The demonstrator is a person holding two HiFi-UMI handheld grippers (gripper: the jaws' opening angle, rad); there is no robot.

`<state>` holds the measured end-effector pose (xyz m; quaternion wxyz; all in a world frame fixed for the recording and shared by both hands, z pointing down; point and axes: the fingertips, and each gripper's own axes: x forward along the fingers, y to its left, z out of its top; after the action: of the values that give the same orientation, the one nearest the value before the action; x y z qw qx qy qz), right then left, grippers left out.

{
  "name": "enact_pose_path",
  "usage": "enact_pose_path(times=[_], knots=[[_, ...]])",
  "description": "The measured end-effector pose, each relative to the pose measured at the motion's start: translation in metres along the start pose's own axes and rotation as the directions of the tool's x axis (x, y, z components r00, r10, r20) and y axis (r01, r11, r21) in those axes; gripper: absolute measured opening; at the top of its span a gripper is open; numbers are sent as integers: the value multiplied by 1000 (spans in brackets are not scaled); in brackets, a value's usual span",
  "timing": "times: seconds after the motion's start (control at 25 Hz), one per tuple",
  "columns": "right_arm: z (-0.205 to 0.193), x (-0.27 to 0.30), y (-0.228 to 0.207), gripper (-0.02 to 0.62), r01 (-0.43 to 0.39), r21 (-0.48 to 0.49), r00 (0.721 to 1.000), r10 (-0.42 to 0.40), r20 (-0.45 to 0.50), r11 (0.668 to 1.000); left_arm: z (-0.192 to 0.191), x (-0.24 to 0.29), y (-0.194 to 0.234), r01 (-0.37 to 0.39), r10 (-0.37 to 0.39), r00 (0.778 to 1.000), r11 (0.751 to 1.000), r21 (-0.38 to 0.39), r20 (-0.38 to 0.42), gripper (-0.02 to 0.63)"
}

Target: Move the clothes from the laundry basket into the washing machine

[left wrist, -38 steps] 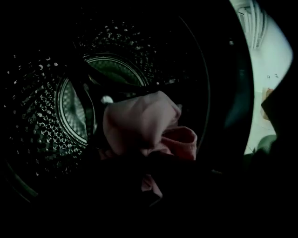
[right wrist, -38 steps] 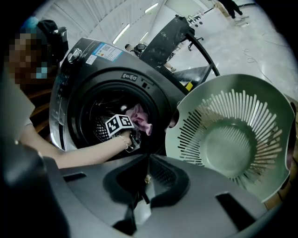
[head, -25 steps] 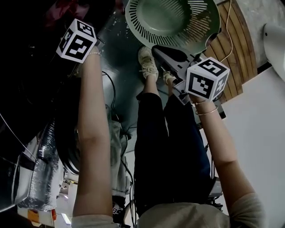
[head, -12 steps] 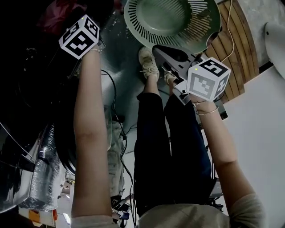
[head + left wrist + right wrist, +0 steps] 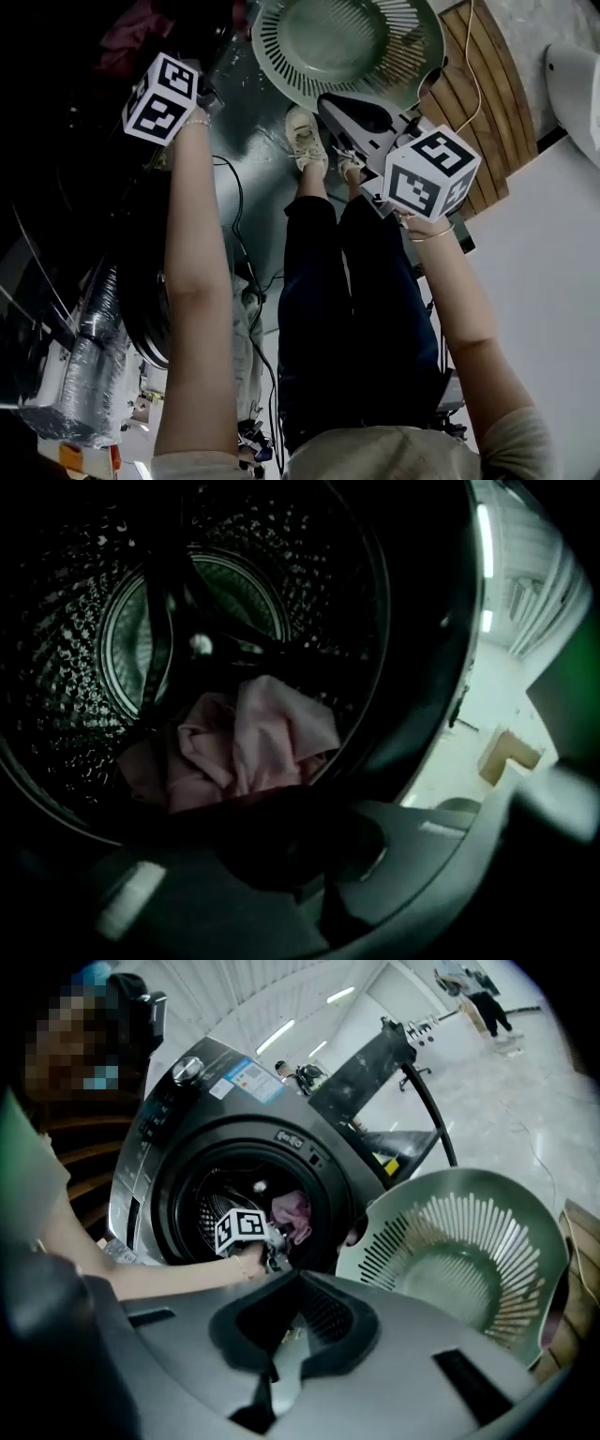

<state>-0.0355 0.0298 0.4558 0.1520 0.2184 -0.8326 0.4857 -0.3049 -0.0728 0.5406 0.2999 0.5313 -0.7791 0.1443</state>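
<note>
— Which step is going on here?

— I'm reading it as the tail end of a drop-off. The left gripper (image 5: pixel 281 841) is reaching through the door opening of the washing machine (image 5: pixel 178 1119). Its jaws are sitting together, and I'm seeing nothing between them, though that view is dark.

— And where are the clothes lying?

— A pink garment (image 5: pixel 253 747) is lying loose at the bottom of the drum (image 5: pixel 66 677), just beyond the left gripper and apart from it.

— What is the right gripper doing?

— The right gripper (image 5: pixel 291 1321) is hanging in front of the machine, jaws closed on each other and carrying nothing. Beyond it, the green laundry basket (image 5: pixel 450 1241) is turning its mouth toward that camera, just beside the door opening. It is looking empty, both there and in the head view.

— So what is the next move calling for?

— Probably drawing the left gripper clear of the drum, then checking the basket. If anything is hiding in it, a gripper is going to need opening wide before going in. Otherwise the loading is looking about done.
</note>
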Motion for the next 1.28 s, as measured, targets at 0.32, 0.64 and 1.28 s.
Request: enact_pose_path(times=[0.32, 0.64, 1.28], knots=[[51, -59, 52, 9, 4, -45, 998, -1, 65, 999, 30, -150, -98, 358, -373, 926, 916, -181, -59, 9], [110, -122, 117, 9, 91, -185, 991, -71, 116, 979, 121, -273, -183, 587, -592, 806, 800, -121, -2, 9], [197, -236, 257, 9, 198, -343, 963, -118, 241, 918, 222, -433, -264, 767, -766, 640, 641, 2, -48, 9]])
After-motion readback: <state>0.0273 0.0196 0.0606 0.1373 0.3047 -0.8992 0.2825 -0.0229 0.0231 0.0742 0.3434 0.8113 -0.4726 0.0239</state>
